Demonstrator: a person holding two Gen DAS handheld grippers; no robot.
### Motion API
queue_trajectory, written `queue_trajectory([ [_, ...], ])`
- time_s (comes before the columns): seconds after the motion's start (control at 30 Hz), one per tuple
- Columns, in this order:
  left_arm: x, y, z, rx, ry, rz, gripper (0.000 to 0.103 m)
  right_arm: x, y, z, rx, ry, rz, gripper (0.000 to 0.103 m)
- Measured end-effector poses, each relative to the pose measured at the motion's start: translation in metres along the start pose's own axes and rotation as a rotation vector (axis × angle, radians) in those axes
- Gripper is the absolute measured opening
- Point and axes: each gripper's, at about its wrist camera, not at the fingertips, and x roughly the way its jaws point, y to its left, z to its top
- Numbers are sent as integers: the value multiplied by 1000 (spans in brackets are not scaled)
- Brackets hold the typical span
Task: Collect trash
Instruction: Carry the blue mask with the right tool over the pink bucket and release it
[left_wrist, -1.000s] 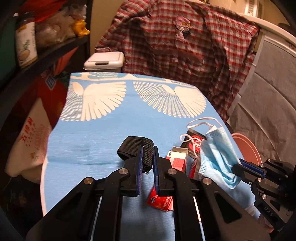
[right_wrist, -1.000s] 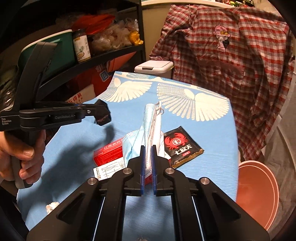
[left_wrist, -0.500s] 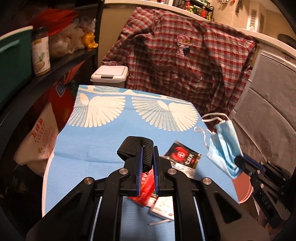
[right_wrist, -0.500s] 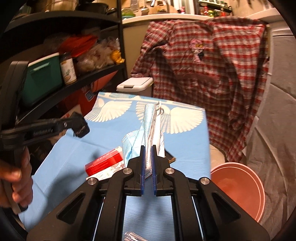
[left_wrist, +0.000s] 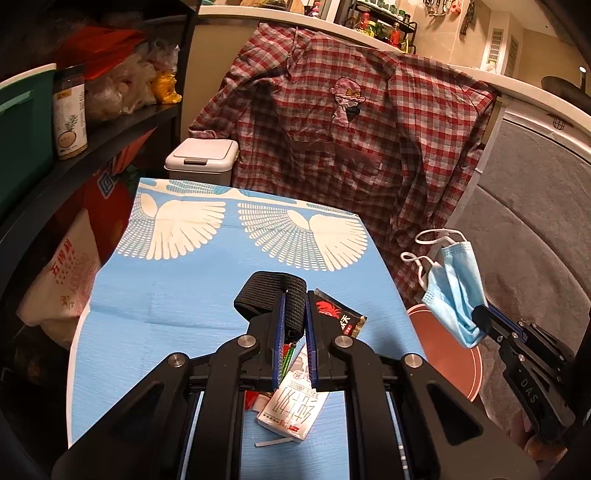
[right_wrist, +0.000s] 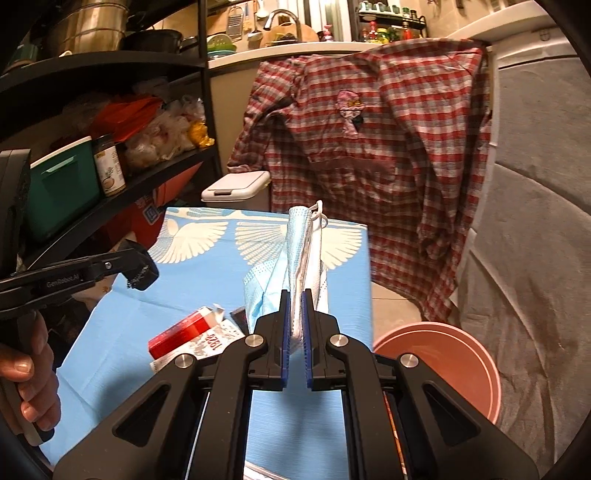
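Nearest you in the left wrist view, your left gripper (left_wrist: 291, 325) is pinched on a black woven strap (left_wrist: 271, 291), lifted clear of the table; in the right wrist view your right gripper (right_wrist: 293, 328) is clamped on a blue face mask (right_wrist: 299, 258), which stands up between the pads at frame centre, ear loops at its top; so two pieces are in hand, neither yet dropped anywhere.

Just below the left gripper, at lower centre of the left view, a white carton (left_wrist: 291, 406) lies on the blue tablecloth (left_wrist: 166, 295), with a red packet partly hidden beside it; a little further up sits a black sachet with a red crab (left_wrist: 338, 317); in the right view the red-and-white box (right_wrist: 184, 332) lies left of centre; these are what is left to collect.

At the lower right of the right view, beside the table and lower than it, waits a pink basin (right_wrist: 443, 362); what shows of its inside looks bare; I judge it the likely drop point, and the mask hangs near it in the left view.

Further back, upper centre left, a white lidded bin (left_wrist: 201, 158) stands closed behind the table, beside a plaid shirt (left_wrist: 351, 129); it could equally be the target; I cannot tell which.
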Motion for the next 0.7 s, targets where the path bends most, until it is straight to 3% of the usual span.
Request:
queue_trajectory([
  [0.7, 8, -26, 0, 36, 10, -35, 10, -10, -56, -4, 74, -14, -89, 6],
])
